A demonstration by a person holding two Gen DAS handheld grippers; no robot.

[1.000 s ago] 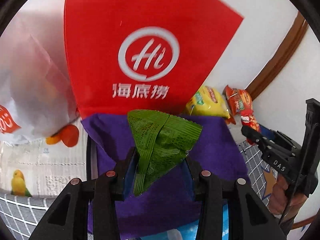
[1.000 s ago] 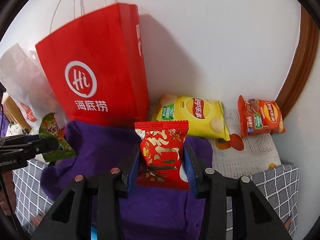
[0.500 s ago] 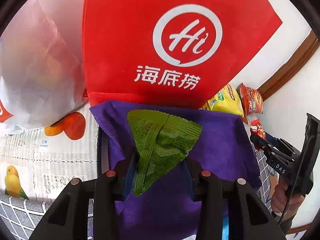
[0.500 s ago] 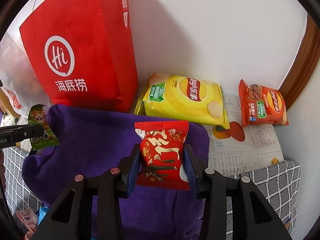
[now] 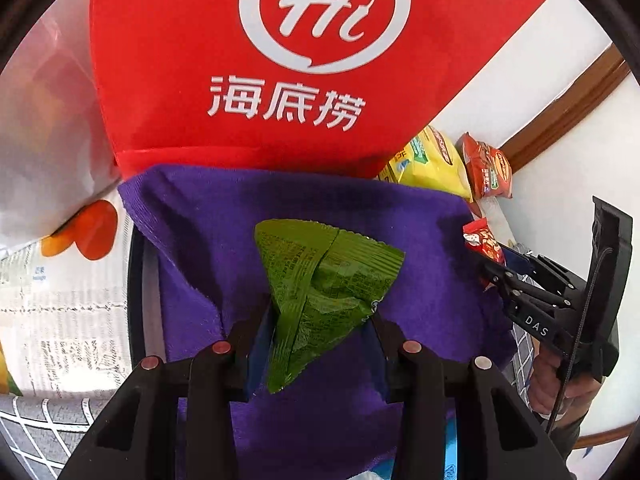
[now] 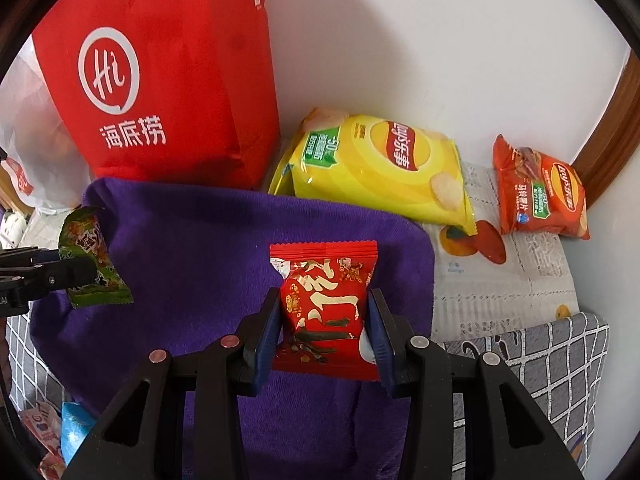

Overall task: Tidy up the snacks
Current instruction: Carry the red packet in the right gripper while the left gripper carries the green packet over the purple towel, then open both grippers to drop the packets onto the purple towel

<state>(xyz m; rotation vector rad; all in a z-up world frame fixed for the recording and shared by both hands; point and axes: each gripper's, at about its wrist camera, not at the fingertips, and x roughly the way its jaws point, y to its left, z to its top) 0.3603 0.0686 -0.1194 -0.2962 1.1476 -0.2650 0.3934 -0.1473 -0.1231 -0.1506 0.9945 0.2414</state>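
Observation:
My left gripper (image 5: 318, 320) is shut on a small green snack packet (image 5: 320, 280), held over a purple cloth (image 5: 224, 216). That packet also shows at the left edge of the right wrist view as the green packet (image 6: 90, 258). My right gripper (image 6: 324, 320) is shut on a small red snack packet (image 6: 326, 300), which hangs above the purple cloth (image 6: 192, 240). In the left wrist view the right gripper (image 5: 486, 256) appears at the right with the red packet (image 5: 482, 238) in it, a hand (image 5: 552, 384) behind it.
A red paper bag (image 6: 160, 80) stands against the wall behind the cloth. A yellow crisp bag (image 6: 384, 168) and an orange crisp bag (image 6: 540, 192) lie on newspaper (image 6: 500, 280) at the right. A white plastic bag (image 5: 44, 140) sits at the left. More packets (image 6: 60, 432) lie lower left.
Both grippers have sunk toward the purple cloth with their packets still held. The red bag and the crisp bags loom larger and sit higher in both views.

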